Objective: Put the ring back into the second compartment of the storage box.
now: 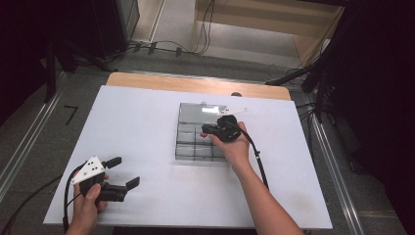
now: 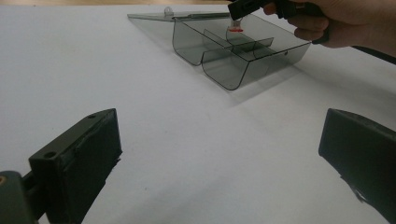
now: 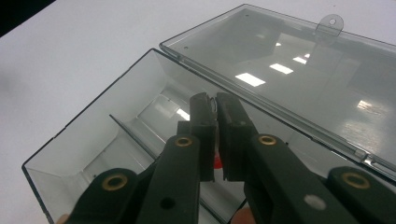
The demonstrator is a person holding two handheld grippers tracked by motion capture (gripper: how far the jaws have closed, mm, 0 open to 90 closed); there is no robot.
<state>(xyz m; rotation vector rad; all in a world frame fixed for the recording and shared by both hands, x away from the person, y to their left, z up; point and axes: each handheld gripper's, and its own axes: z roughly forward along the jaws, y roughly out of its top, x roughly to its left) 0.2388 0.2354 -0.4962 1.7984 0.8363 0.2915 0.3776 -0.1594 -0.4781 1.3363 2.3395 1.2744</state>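
Observation:
A smoky clear plastic compartment box (image 1: 195,147) lies in the middle of the white table with its lid (image 1: 203,111) folded flat behind it. My right gripper (image 1: 206,129) hangs over a rear compartment, its jaws almost together on a small clear piece with a red band (image 2: 235,27). In the right gripper view the red (image 3: 217,162) shows in the narrow slit of my right gripper (image 3: 215,107), above the box (image 3: 93,126) and lid (image 3: 289,70). My left gripper (image 1: 125,171) rests open near the front left of the table, nothing between its jaws (image 2: 219,154).
The white sheet (image 1: 137,127) covers a wooden table whose far edge (image 1: 195,84) shows behind the box. Cables and stands lie on the floor beyond. A cable (image 1: 259,161) trails along the person's right forearm. Dividers (image 2: 243,44) split the box (image 2: 233,65) into several cells.

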